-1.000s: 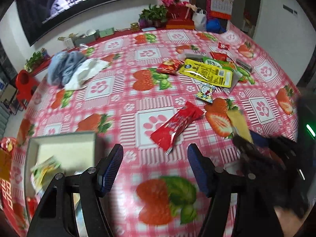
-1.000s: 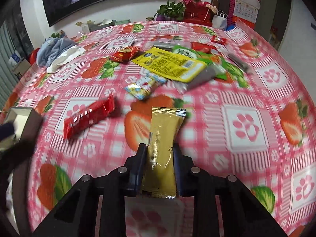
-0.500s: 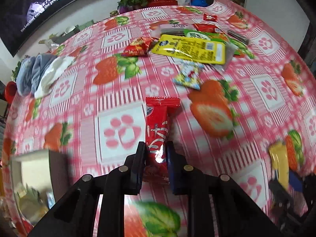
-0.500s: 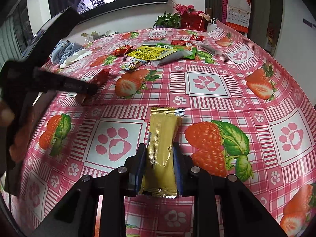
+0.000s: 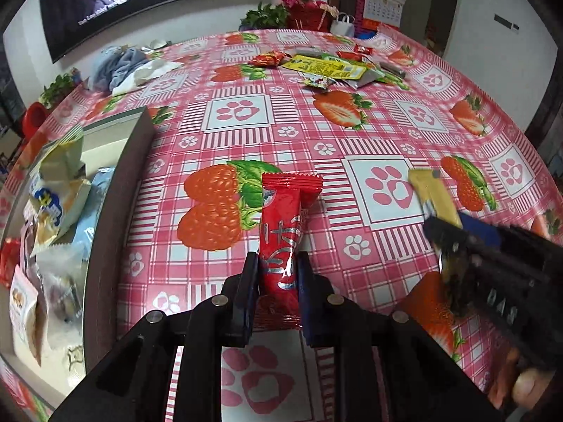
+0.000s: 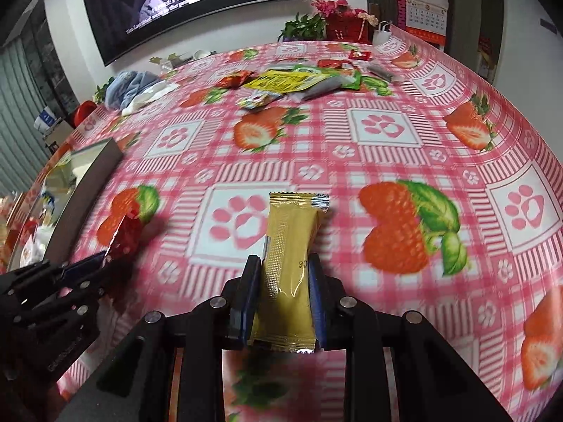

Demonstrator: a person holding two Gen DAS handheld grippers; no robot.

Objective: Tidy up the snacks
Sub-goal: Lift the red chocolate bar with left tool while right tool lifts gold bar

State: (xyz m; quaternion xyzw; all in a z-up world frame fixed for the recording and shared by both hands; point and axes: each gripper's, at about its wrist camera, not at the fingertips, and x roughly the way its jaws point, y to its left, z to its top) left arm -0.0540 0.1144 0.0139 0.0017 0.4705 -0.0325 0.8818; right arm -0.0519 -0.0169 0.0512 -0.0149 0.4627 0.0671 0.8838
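- I count two snacks in my grip: one red packet [image 5: 281, 232] and one yellow packet [image 6: 290, 263].
- I count one open box [image 5: 116, 190] on the table's left side; several wrapped snacks lie inside it, overlapping too much for me to number them.
- One loose pile of snacks [image 5: 327, 65] sits at the far side of the table, well apart from the box. I can pick out a big yellow pouch, a few small red wrappers, a green pack and a grey one; the rest I cannot tell apart.
- One heap of blue and white cloth [image 5: 123, 66] lies at the far left of the table.
- My left gripper [image 5: 278, 274] is pinching the red packet: the blue pads press its lower half from both sides, and the crimped top end sticks out forward over a strawberry on the pink checked tablecloth [image 5: 352, 133]. It is just right of the box wall, not over the box.
- My right gripper [image 6: 285, 274] is narrowed down onto the yellow packet, pads tight on both long edges, with the packet's top end reaching over a paw-print square.
- In the left view the right gripper and its yellow packet show at the right edge, with a fingertip of my hand [image 5: 527, 383] below.
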